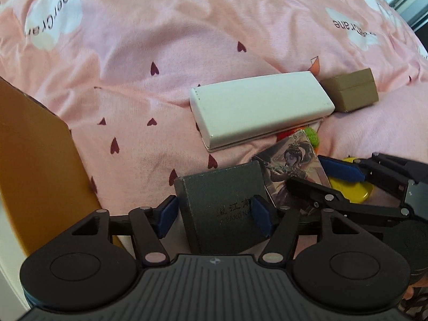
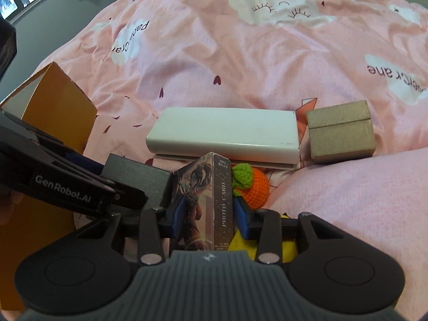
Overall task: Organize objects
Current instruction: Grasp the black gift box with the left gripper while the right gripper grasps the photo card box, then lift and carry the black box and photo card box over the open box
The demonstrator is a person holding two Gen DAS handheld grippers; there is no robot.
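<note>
- Left hand-held gripper (image 1: 214,215): blue pads clamped on either side of the dark grey box (image 1: 223,208), lifted clear of the pink bedspread (image 1: 187,53). Embossed Chinese characters on its face plus Latin letters, partly hidden; I read "…IANG NA…".
- Right hand-held gripper (image 2: 208,218): pads clamped on the narrow sides of the photo card box (image 2: 207,200), held upright. Spine reads "PHOTO CARD"; front shows an anime-style figure.
- Landmark: white case (image 2: 224,133), lying flat on the bed.
  - Both held boxes are just in front of it, grey box to the left of the card box.
  - Tan box (image 2: 339,133) is just beside its right end.
  - Crocheted orange (image 2: 254,187) sits at its front edge, beside the card box.
  - Yellow disc (image 1: 350,187) is nearer the camera, under the right hand-held gripper.
  - Orange carton (image 2: 56,112) stands well to its left, probably the destination.
- Other text: "GenRobot.AI" on the left arm; "papercrane" on the bedspread's clouds.
</note>
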